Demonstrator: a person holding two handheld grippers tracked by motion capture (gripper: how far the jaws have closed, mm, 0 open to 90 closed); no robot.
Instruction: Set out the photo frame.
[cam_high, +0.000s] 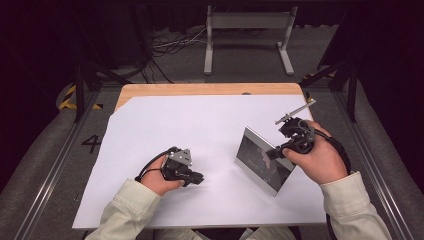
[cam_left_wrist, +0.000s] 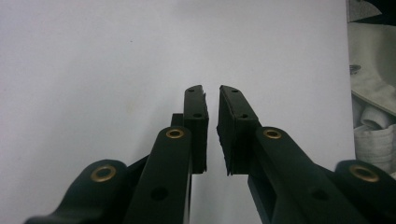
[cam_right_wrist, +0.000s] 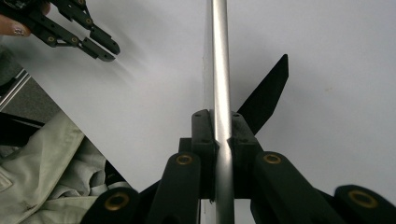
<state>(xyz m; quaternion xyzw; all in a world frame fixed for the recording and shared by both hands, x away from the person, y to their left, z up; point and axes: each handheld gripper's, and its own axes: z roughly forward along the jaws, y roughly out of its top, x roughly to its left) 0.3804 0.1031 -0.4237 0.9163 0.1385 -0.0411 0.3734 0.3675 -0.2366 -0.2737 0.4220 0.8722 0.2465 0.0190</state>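
Wooden counter (cam_high: 200, 89), pale, showing as a bare strip along the far edge and at the far left corner. Large white sheet (cam_high: 190, 130) spread flat over nearly all of it, far left corner cut off at a slant, near edge reaching the person's side. Silver-framed panel (cam_high: 260, 162) right of the sheet's middle, tilted up, its lower edge down at the sheet; whether touching it, unclear. Grey floor beyond the sheet on every side.

1 frame (cam_high: 264, 161), tilted, at 4 o'clock on 1 white sheet (cam_high: 200, 125). 2 grippers: left (cam_high: 196, 177) at 7, right (cam_high: 274, 152) at 4. 1 table (cam_high: 210, 89). 1 stand (cam_high: 248, 22) at 12.
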